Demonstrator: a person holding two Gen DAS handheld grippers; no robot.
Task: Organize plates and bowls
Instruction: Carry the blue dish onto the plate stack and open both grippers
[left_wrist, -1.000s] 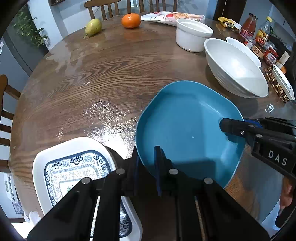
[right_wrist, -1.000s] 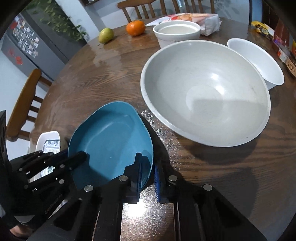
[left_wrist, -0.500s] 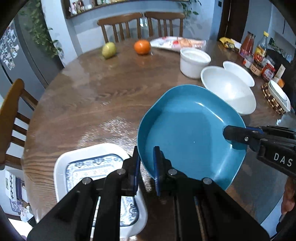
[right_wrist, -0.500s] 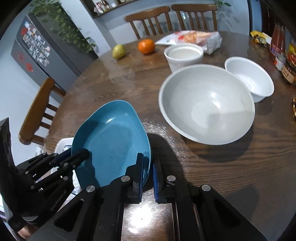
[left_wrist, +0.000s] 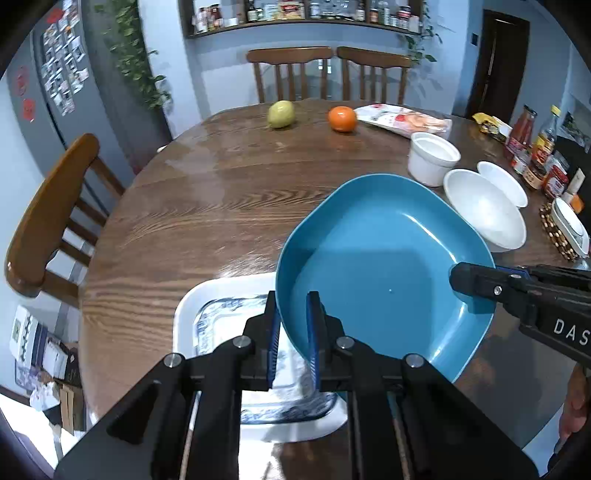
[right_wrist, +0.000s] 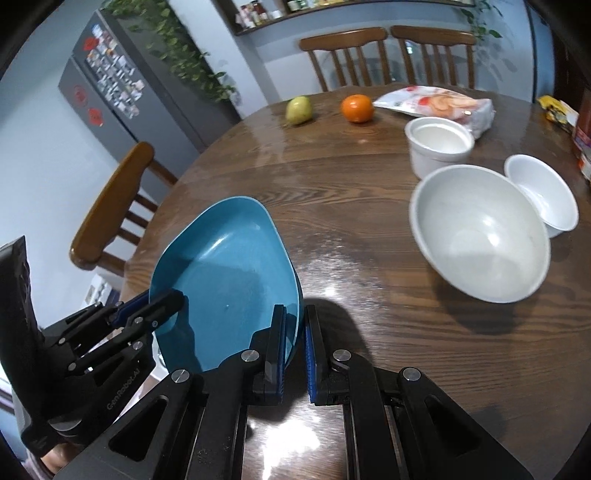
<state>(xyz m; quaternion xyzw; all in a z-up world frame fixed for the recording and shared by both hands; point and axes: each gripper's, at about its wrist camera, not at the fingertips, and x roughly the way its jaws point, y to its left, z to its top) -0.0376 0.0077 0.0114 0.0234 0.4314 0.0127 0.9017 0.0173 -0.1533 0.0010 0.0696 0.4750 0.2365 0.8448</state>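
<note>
The blue plate (left_wrist: 384, 266) hangs in the air above the worktop (left_wrist: 207, 206), clear of the wood, tipped so that its far rim sits higher than the near one. The left claw (left_wrist: 291, 314) is clamped on its near-left rim, and the right claw (right_wrist: 294, 328) is clamped on the opposite rim, so 2 grips carry it between them. Just beside and partly under the plate's left edge lies the white patterned dish (left_wrist: 221, 310), which I judge to be the likely stacking place.

To do this carry well, both hands should travel together and at the same height: if 1 leads, the thin rim could twist out of a pad. Level the plate before lowering it, centre it over the patterned dish, and part the claws only once it rests there. Keep the swing away from the large white bowl (right_wrist: 480, 232), the small white bowl (right_wrist: 543, 195) touching it, and the white ramekin (right_wrist: 437, 144) behind them.

Compared with 1 second ago, the plate has come up off the wood, where it then lay flat or nearly so. Both views now take in much more of the room, the chairs and the shelf, and the bowls look smaller and farther off. The patterned dish now appears closer under the plate. Both grips are unchanged.
</note>
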